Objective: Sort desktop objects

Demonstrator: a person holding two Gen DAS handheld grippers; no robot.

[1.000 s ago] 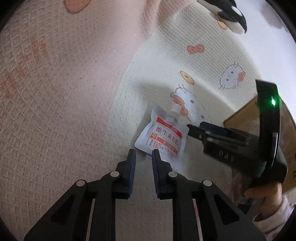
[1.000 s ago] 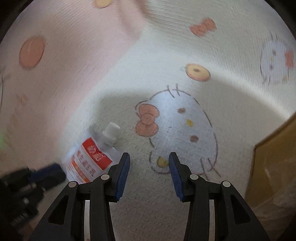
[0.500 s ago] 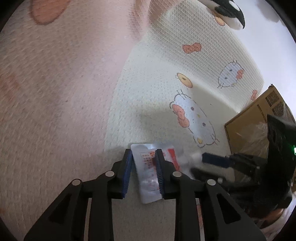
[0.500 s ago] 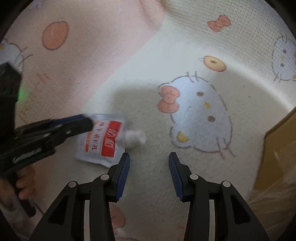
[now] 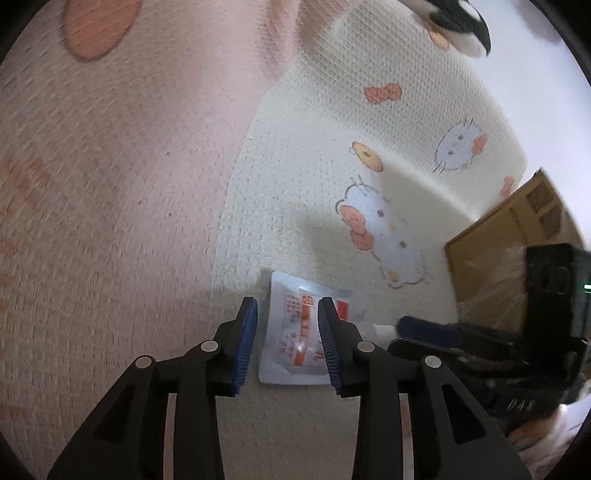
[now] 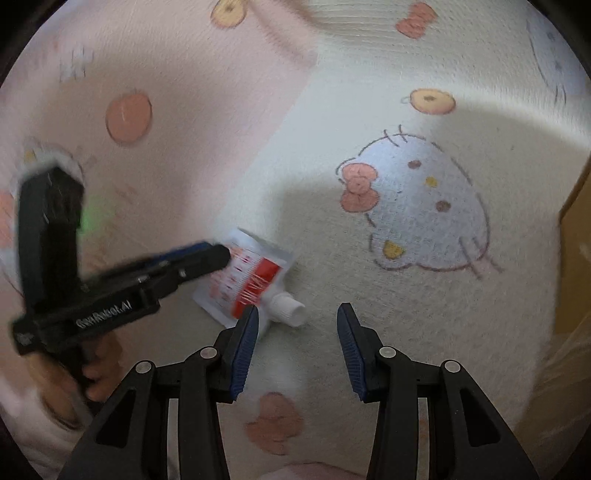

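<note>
A small white spouted pouch (image 5: 295, 332) with red print lies flat on the cream part of the cartoon-cat blanket (image 5: 332, 147). My left gripper (image 5: 287, 306) hangs over it. Its jaws are opening, the pouch lies between them, and the left pad stands clear of the pouch's edge. In the right wrist view the pouch (image 6: 251, 273) lies with its white cap (image 6: 290, 312) pointing toward my right gripper (image 6: 298, 310), which is open with nothing between its pads. The left gripper (image 6: 218, 254) reaches onto the pouch from the left. The right gripper's tips (image 5: 424, 328) sit just right of the cap.
A cardboard box (image 5: 509, 236) stands at the right edge of the blanket, also at the right rim of the right wrist view (image 6: 576, 258). A black and white soft thing (image 5: 458, 22) lies at the far top. A person's hand (image 6: 92, 369) holds the left gripper.
The left jaws went from nearly shut to wider apart, and the pouch came between them and turned. The right gripper swung round, so the pouch's cap now lies by its left finger.
</note>
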